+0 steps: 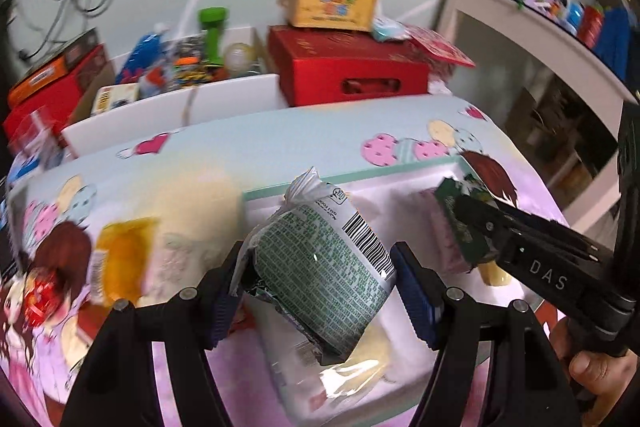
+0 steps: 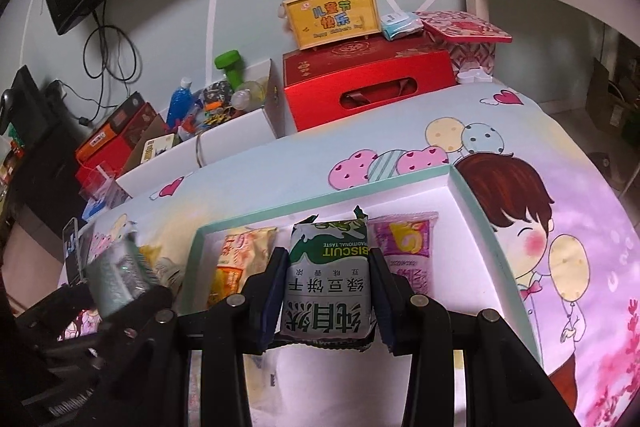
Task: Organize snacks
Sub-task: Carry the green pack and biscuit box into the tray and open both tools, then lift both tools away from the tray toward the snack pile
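Right gripper (image 2: 328, 291) clamps biscuit packet (image 2: 326, 291) face-up; left gripper (image 1: 320, 287) pinches another packet (image 1: 320, 275), only its barcode side showing.

Dim indoor light, purple cast; motion blur in left view, fisheye bending, dark corners.

left claw (image 1: 320, 281) grips a green-printed snack packet (image 1: 320, 263) above the white tray (image 1: 420, 187).
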Available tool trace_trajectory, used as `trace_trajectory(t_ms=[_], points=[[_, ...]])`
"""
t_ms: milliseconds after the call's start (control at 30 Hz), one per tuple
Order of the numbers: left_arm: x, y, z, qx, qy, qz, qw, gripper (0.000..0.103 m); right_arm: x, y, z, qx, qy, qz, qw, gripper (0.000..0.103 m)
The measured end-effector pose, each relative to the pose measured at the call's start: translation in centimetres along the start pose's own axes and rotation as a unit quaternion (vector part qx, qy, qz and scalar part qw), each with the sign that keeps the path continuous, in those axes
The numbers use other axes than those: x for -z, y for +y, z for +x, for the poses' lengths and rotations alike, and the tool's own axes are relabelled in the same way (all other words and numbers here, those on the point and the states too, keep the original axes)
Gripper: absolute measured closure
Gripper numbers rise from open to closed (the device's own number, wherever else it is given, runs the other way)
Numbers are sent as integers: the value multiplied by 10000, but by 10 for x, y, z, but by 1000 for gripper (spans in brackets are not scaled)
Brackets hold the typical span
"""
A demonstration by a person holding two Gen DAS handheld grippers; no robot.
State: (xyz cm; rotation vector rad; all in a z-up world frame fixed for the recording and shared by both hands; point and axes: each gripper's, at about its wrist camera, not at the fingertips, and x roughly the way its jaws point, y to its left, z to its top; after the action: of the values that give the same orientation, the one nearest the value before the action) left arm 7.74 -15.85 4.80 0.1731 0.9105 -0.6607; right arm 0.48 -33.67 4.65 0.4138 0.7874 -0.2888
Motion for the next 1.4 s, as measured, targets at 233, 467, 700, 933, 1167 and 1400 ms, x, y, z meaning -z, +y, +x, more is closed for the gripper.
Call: trace_trajectory(t_ms=[233,467,700,933,1167,1400], points=[[-1,-24,24,100,206,341,9992,31,-3,-14,2,-8,3,172,9999,60],[10,-35,38,140,505,477,9975,31,4,-18,19,113,342,156,9992,60],[15,-39,42,184,649,523,9964,28,8,-20,26,73,494,175,9986,60],[13,-38,37,165,626,524,9965,26,8,-16,26,49,544,135,9984,60],[8,-25,28,22,548,355,9979,26,7,-17,23,51,492,188,9986,60],[6,-5,21,-198,517,-17,9985,26,7,-17,22,93,496,193,9985,60]])
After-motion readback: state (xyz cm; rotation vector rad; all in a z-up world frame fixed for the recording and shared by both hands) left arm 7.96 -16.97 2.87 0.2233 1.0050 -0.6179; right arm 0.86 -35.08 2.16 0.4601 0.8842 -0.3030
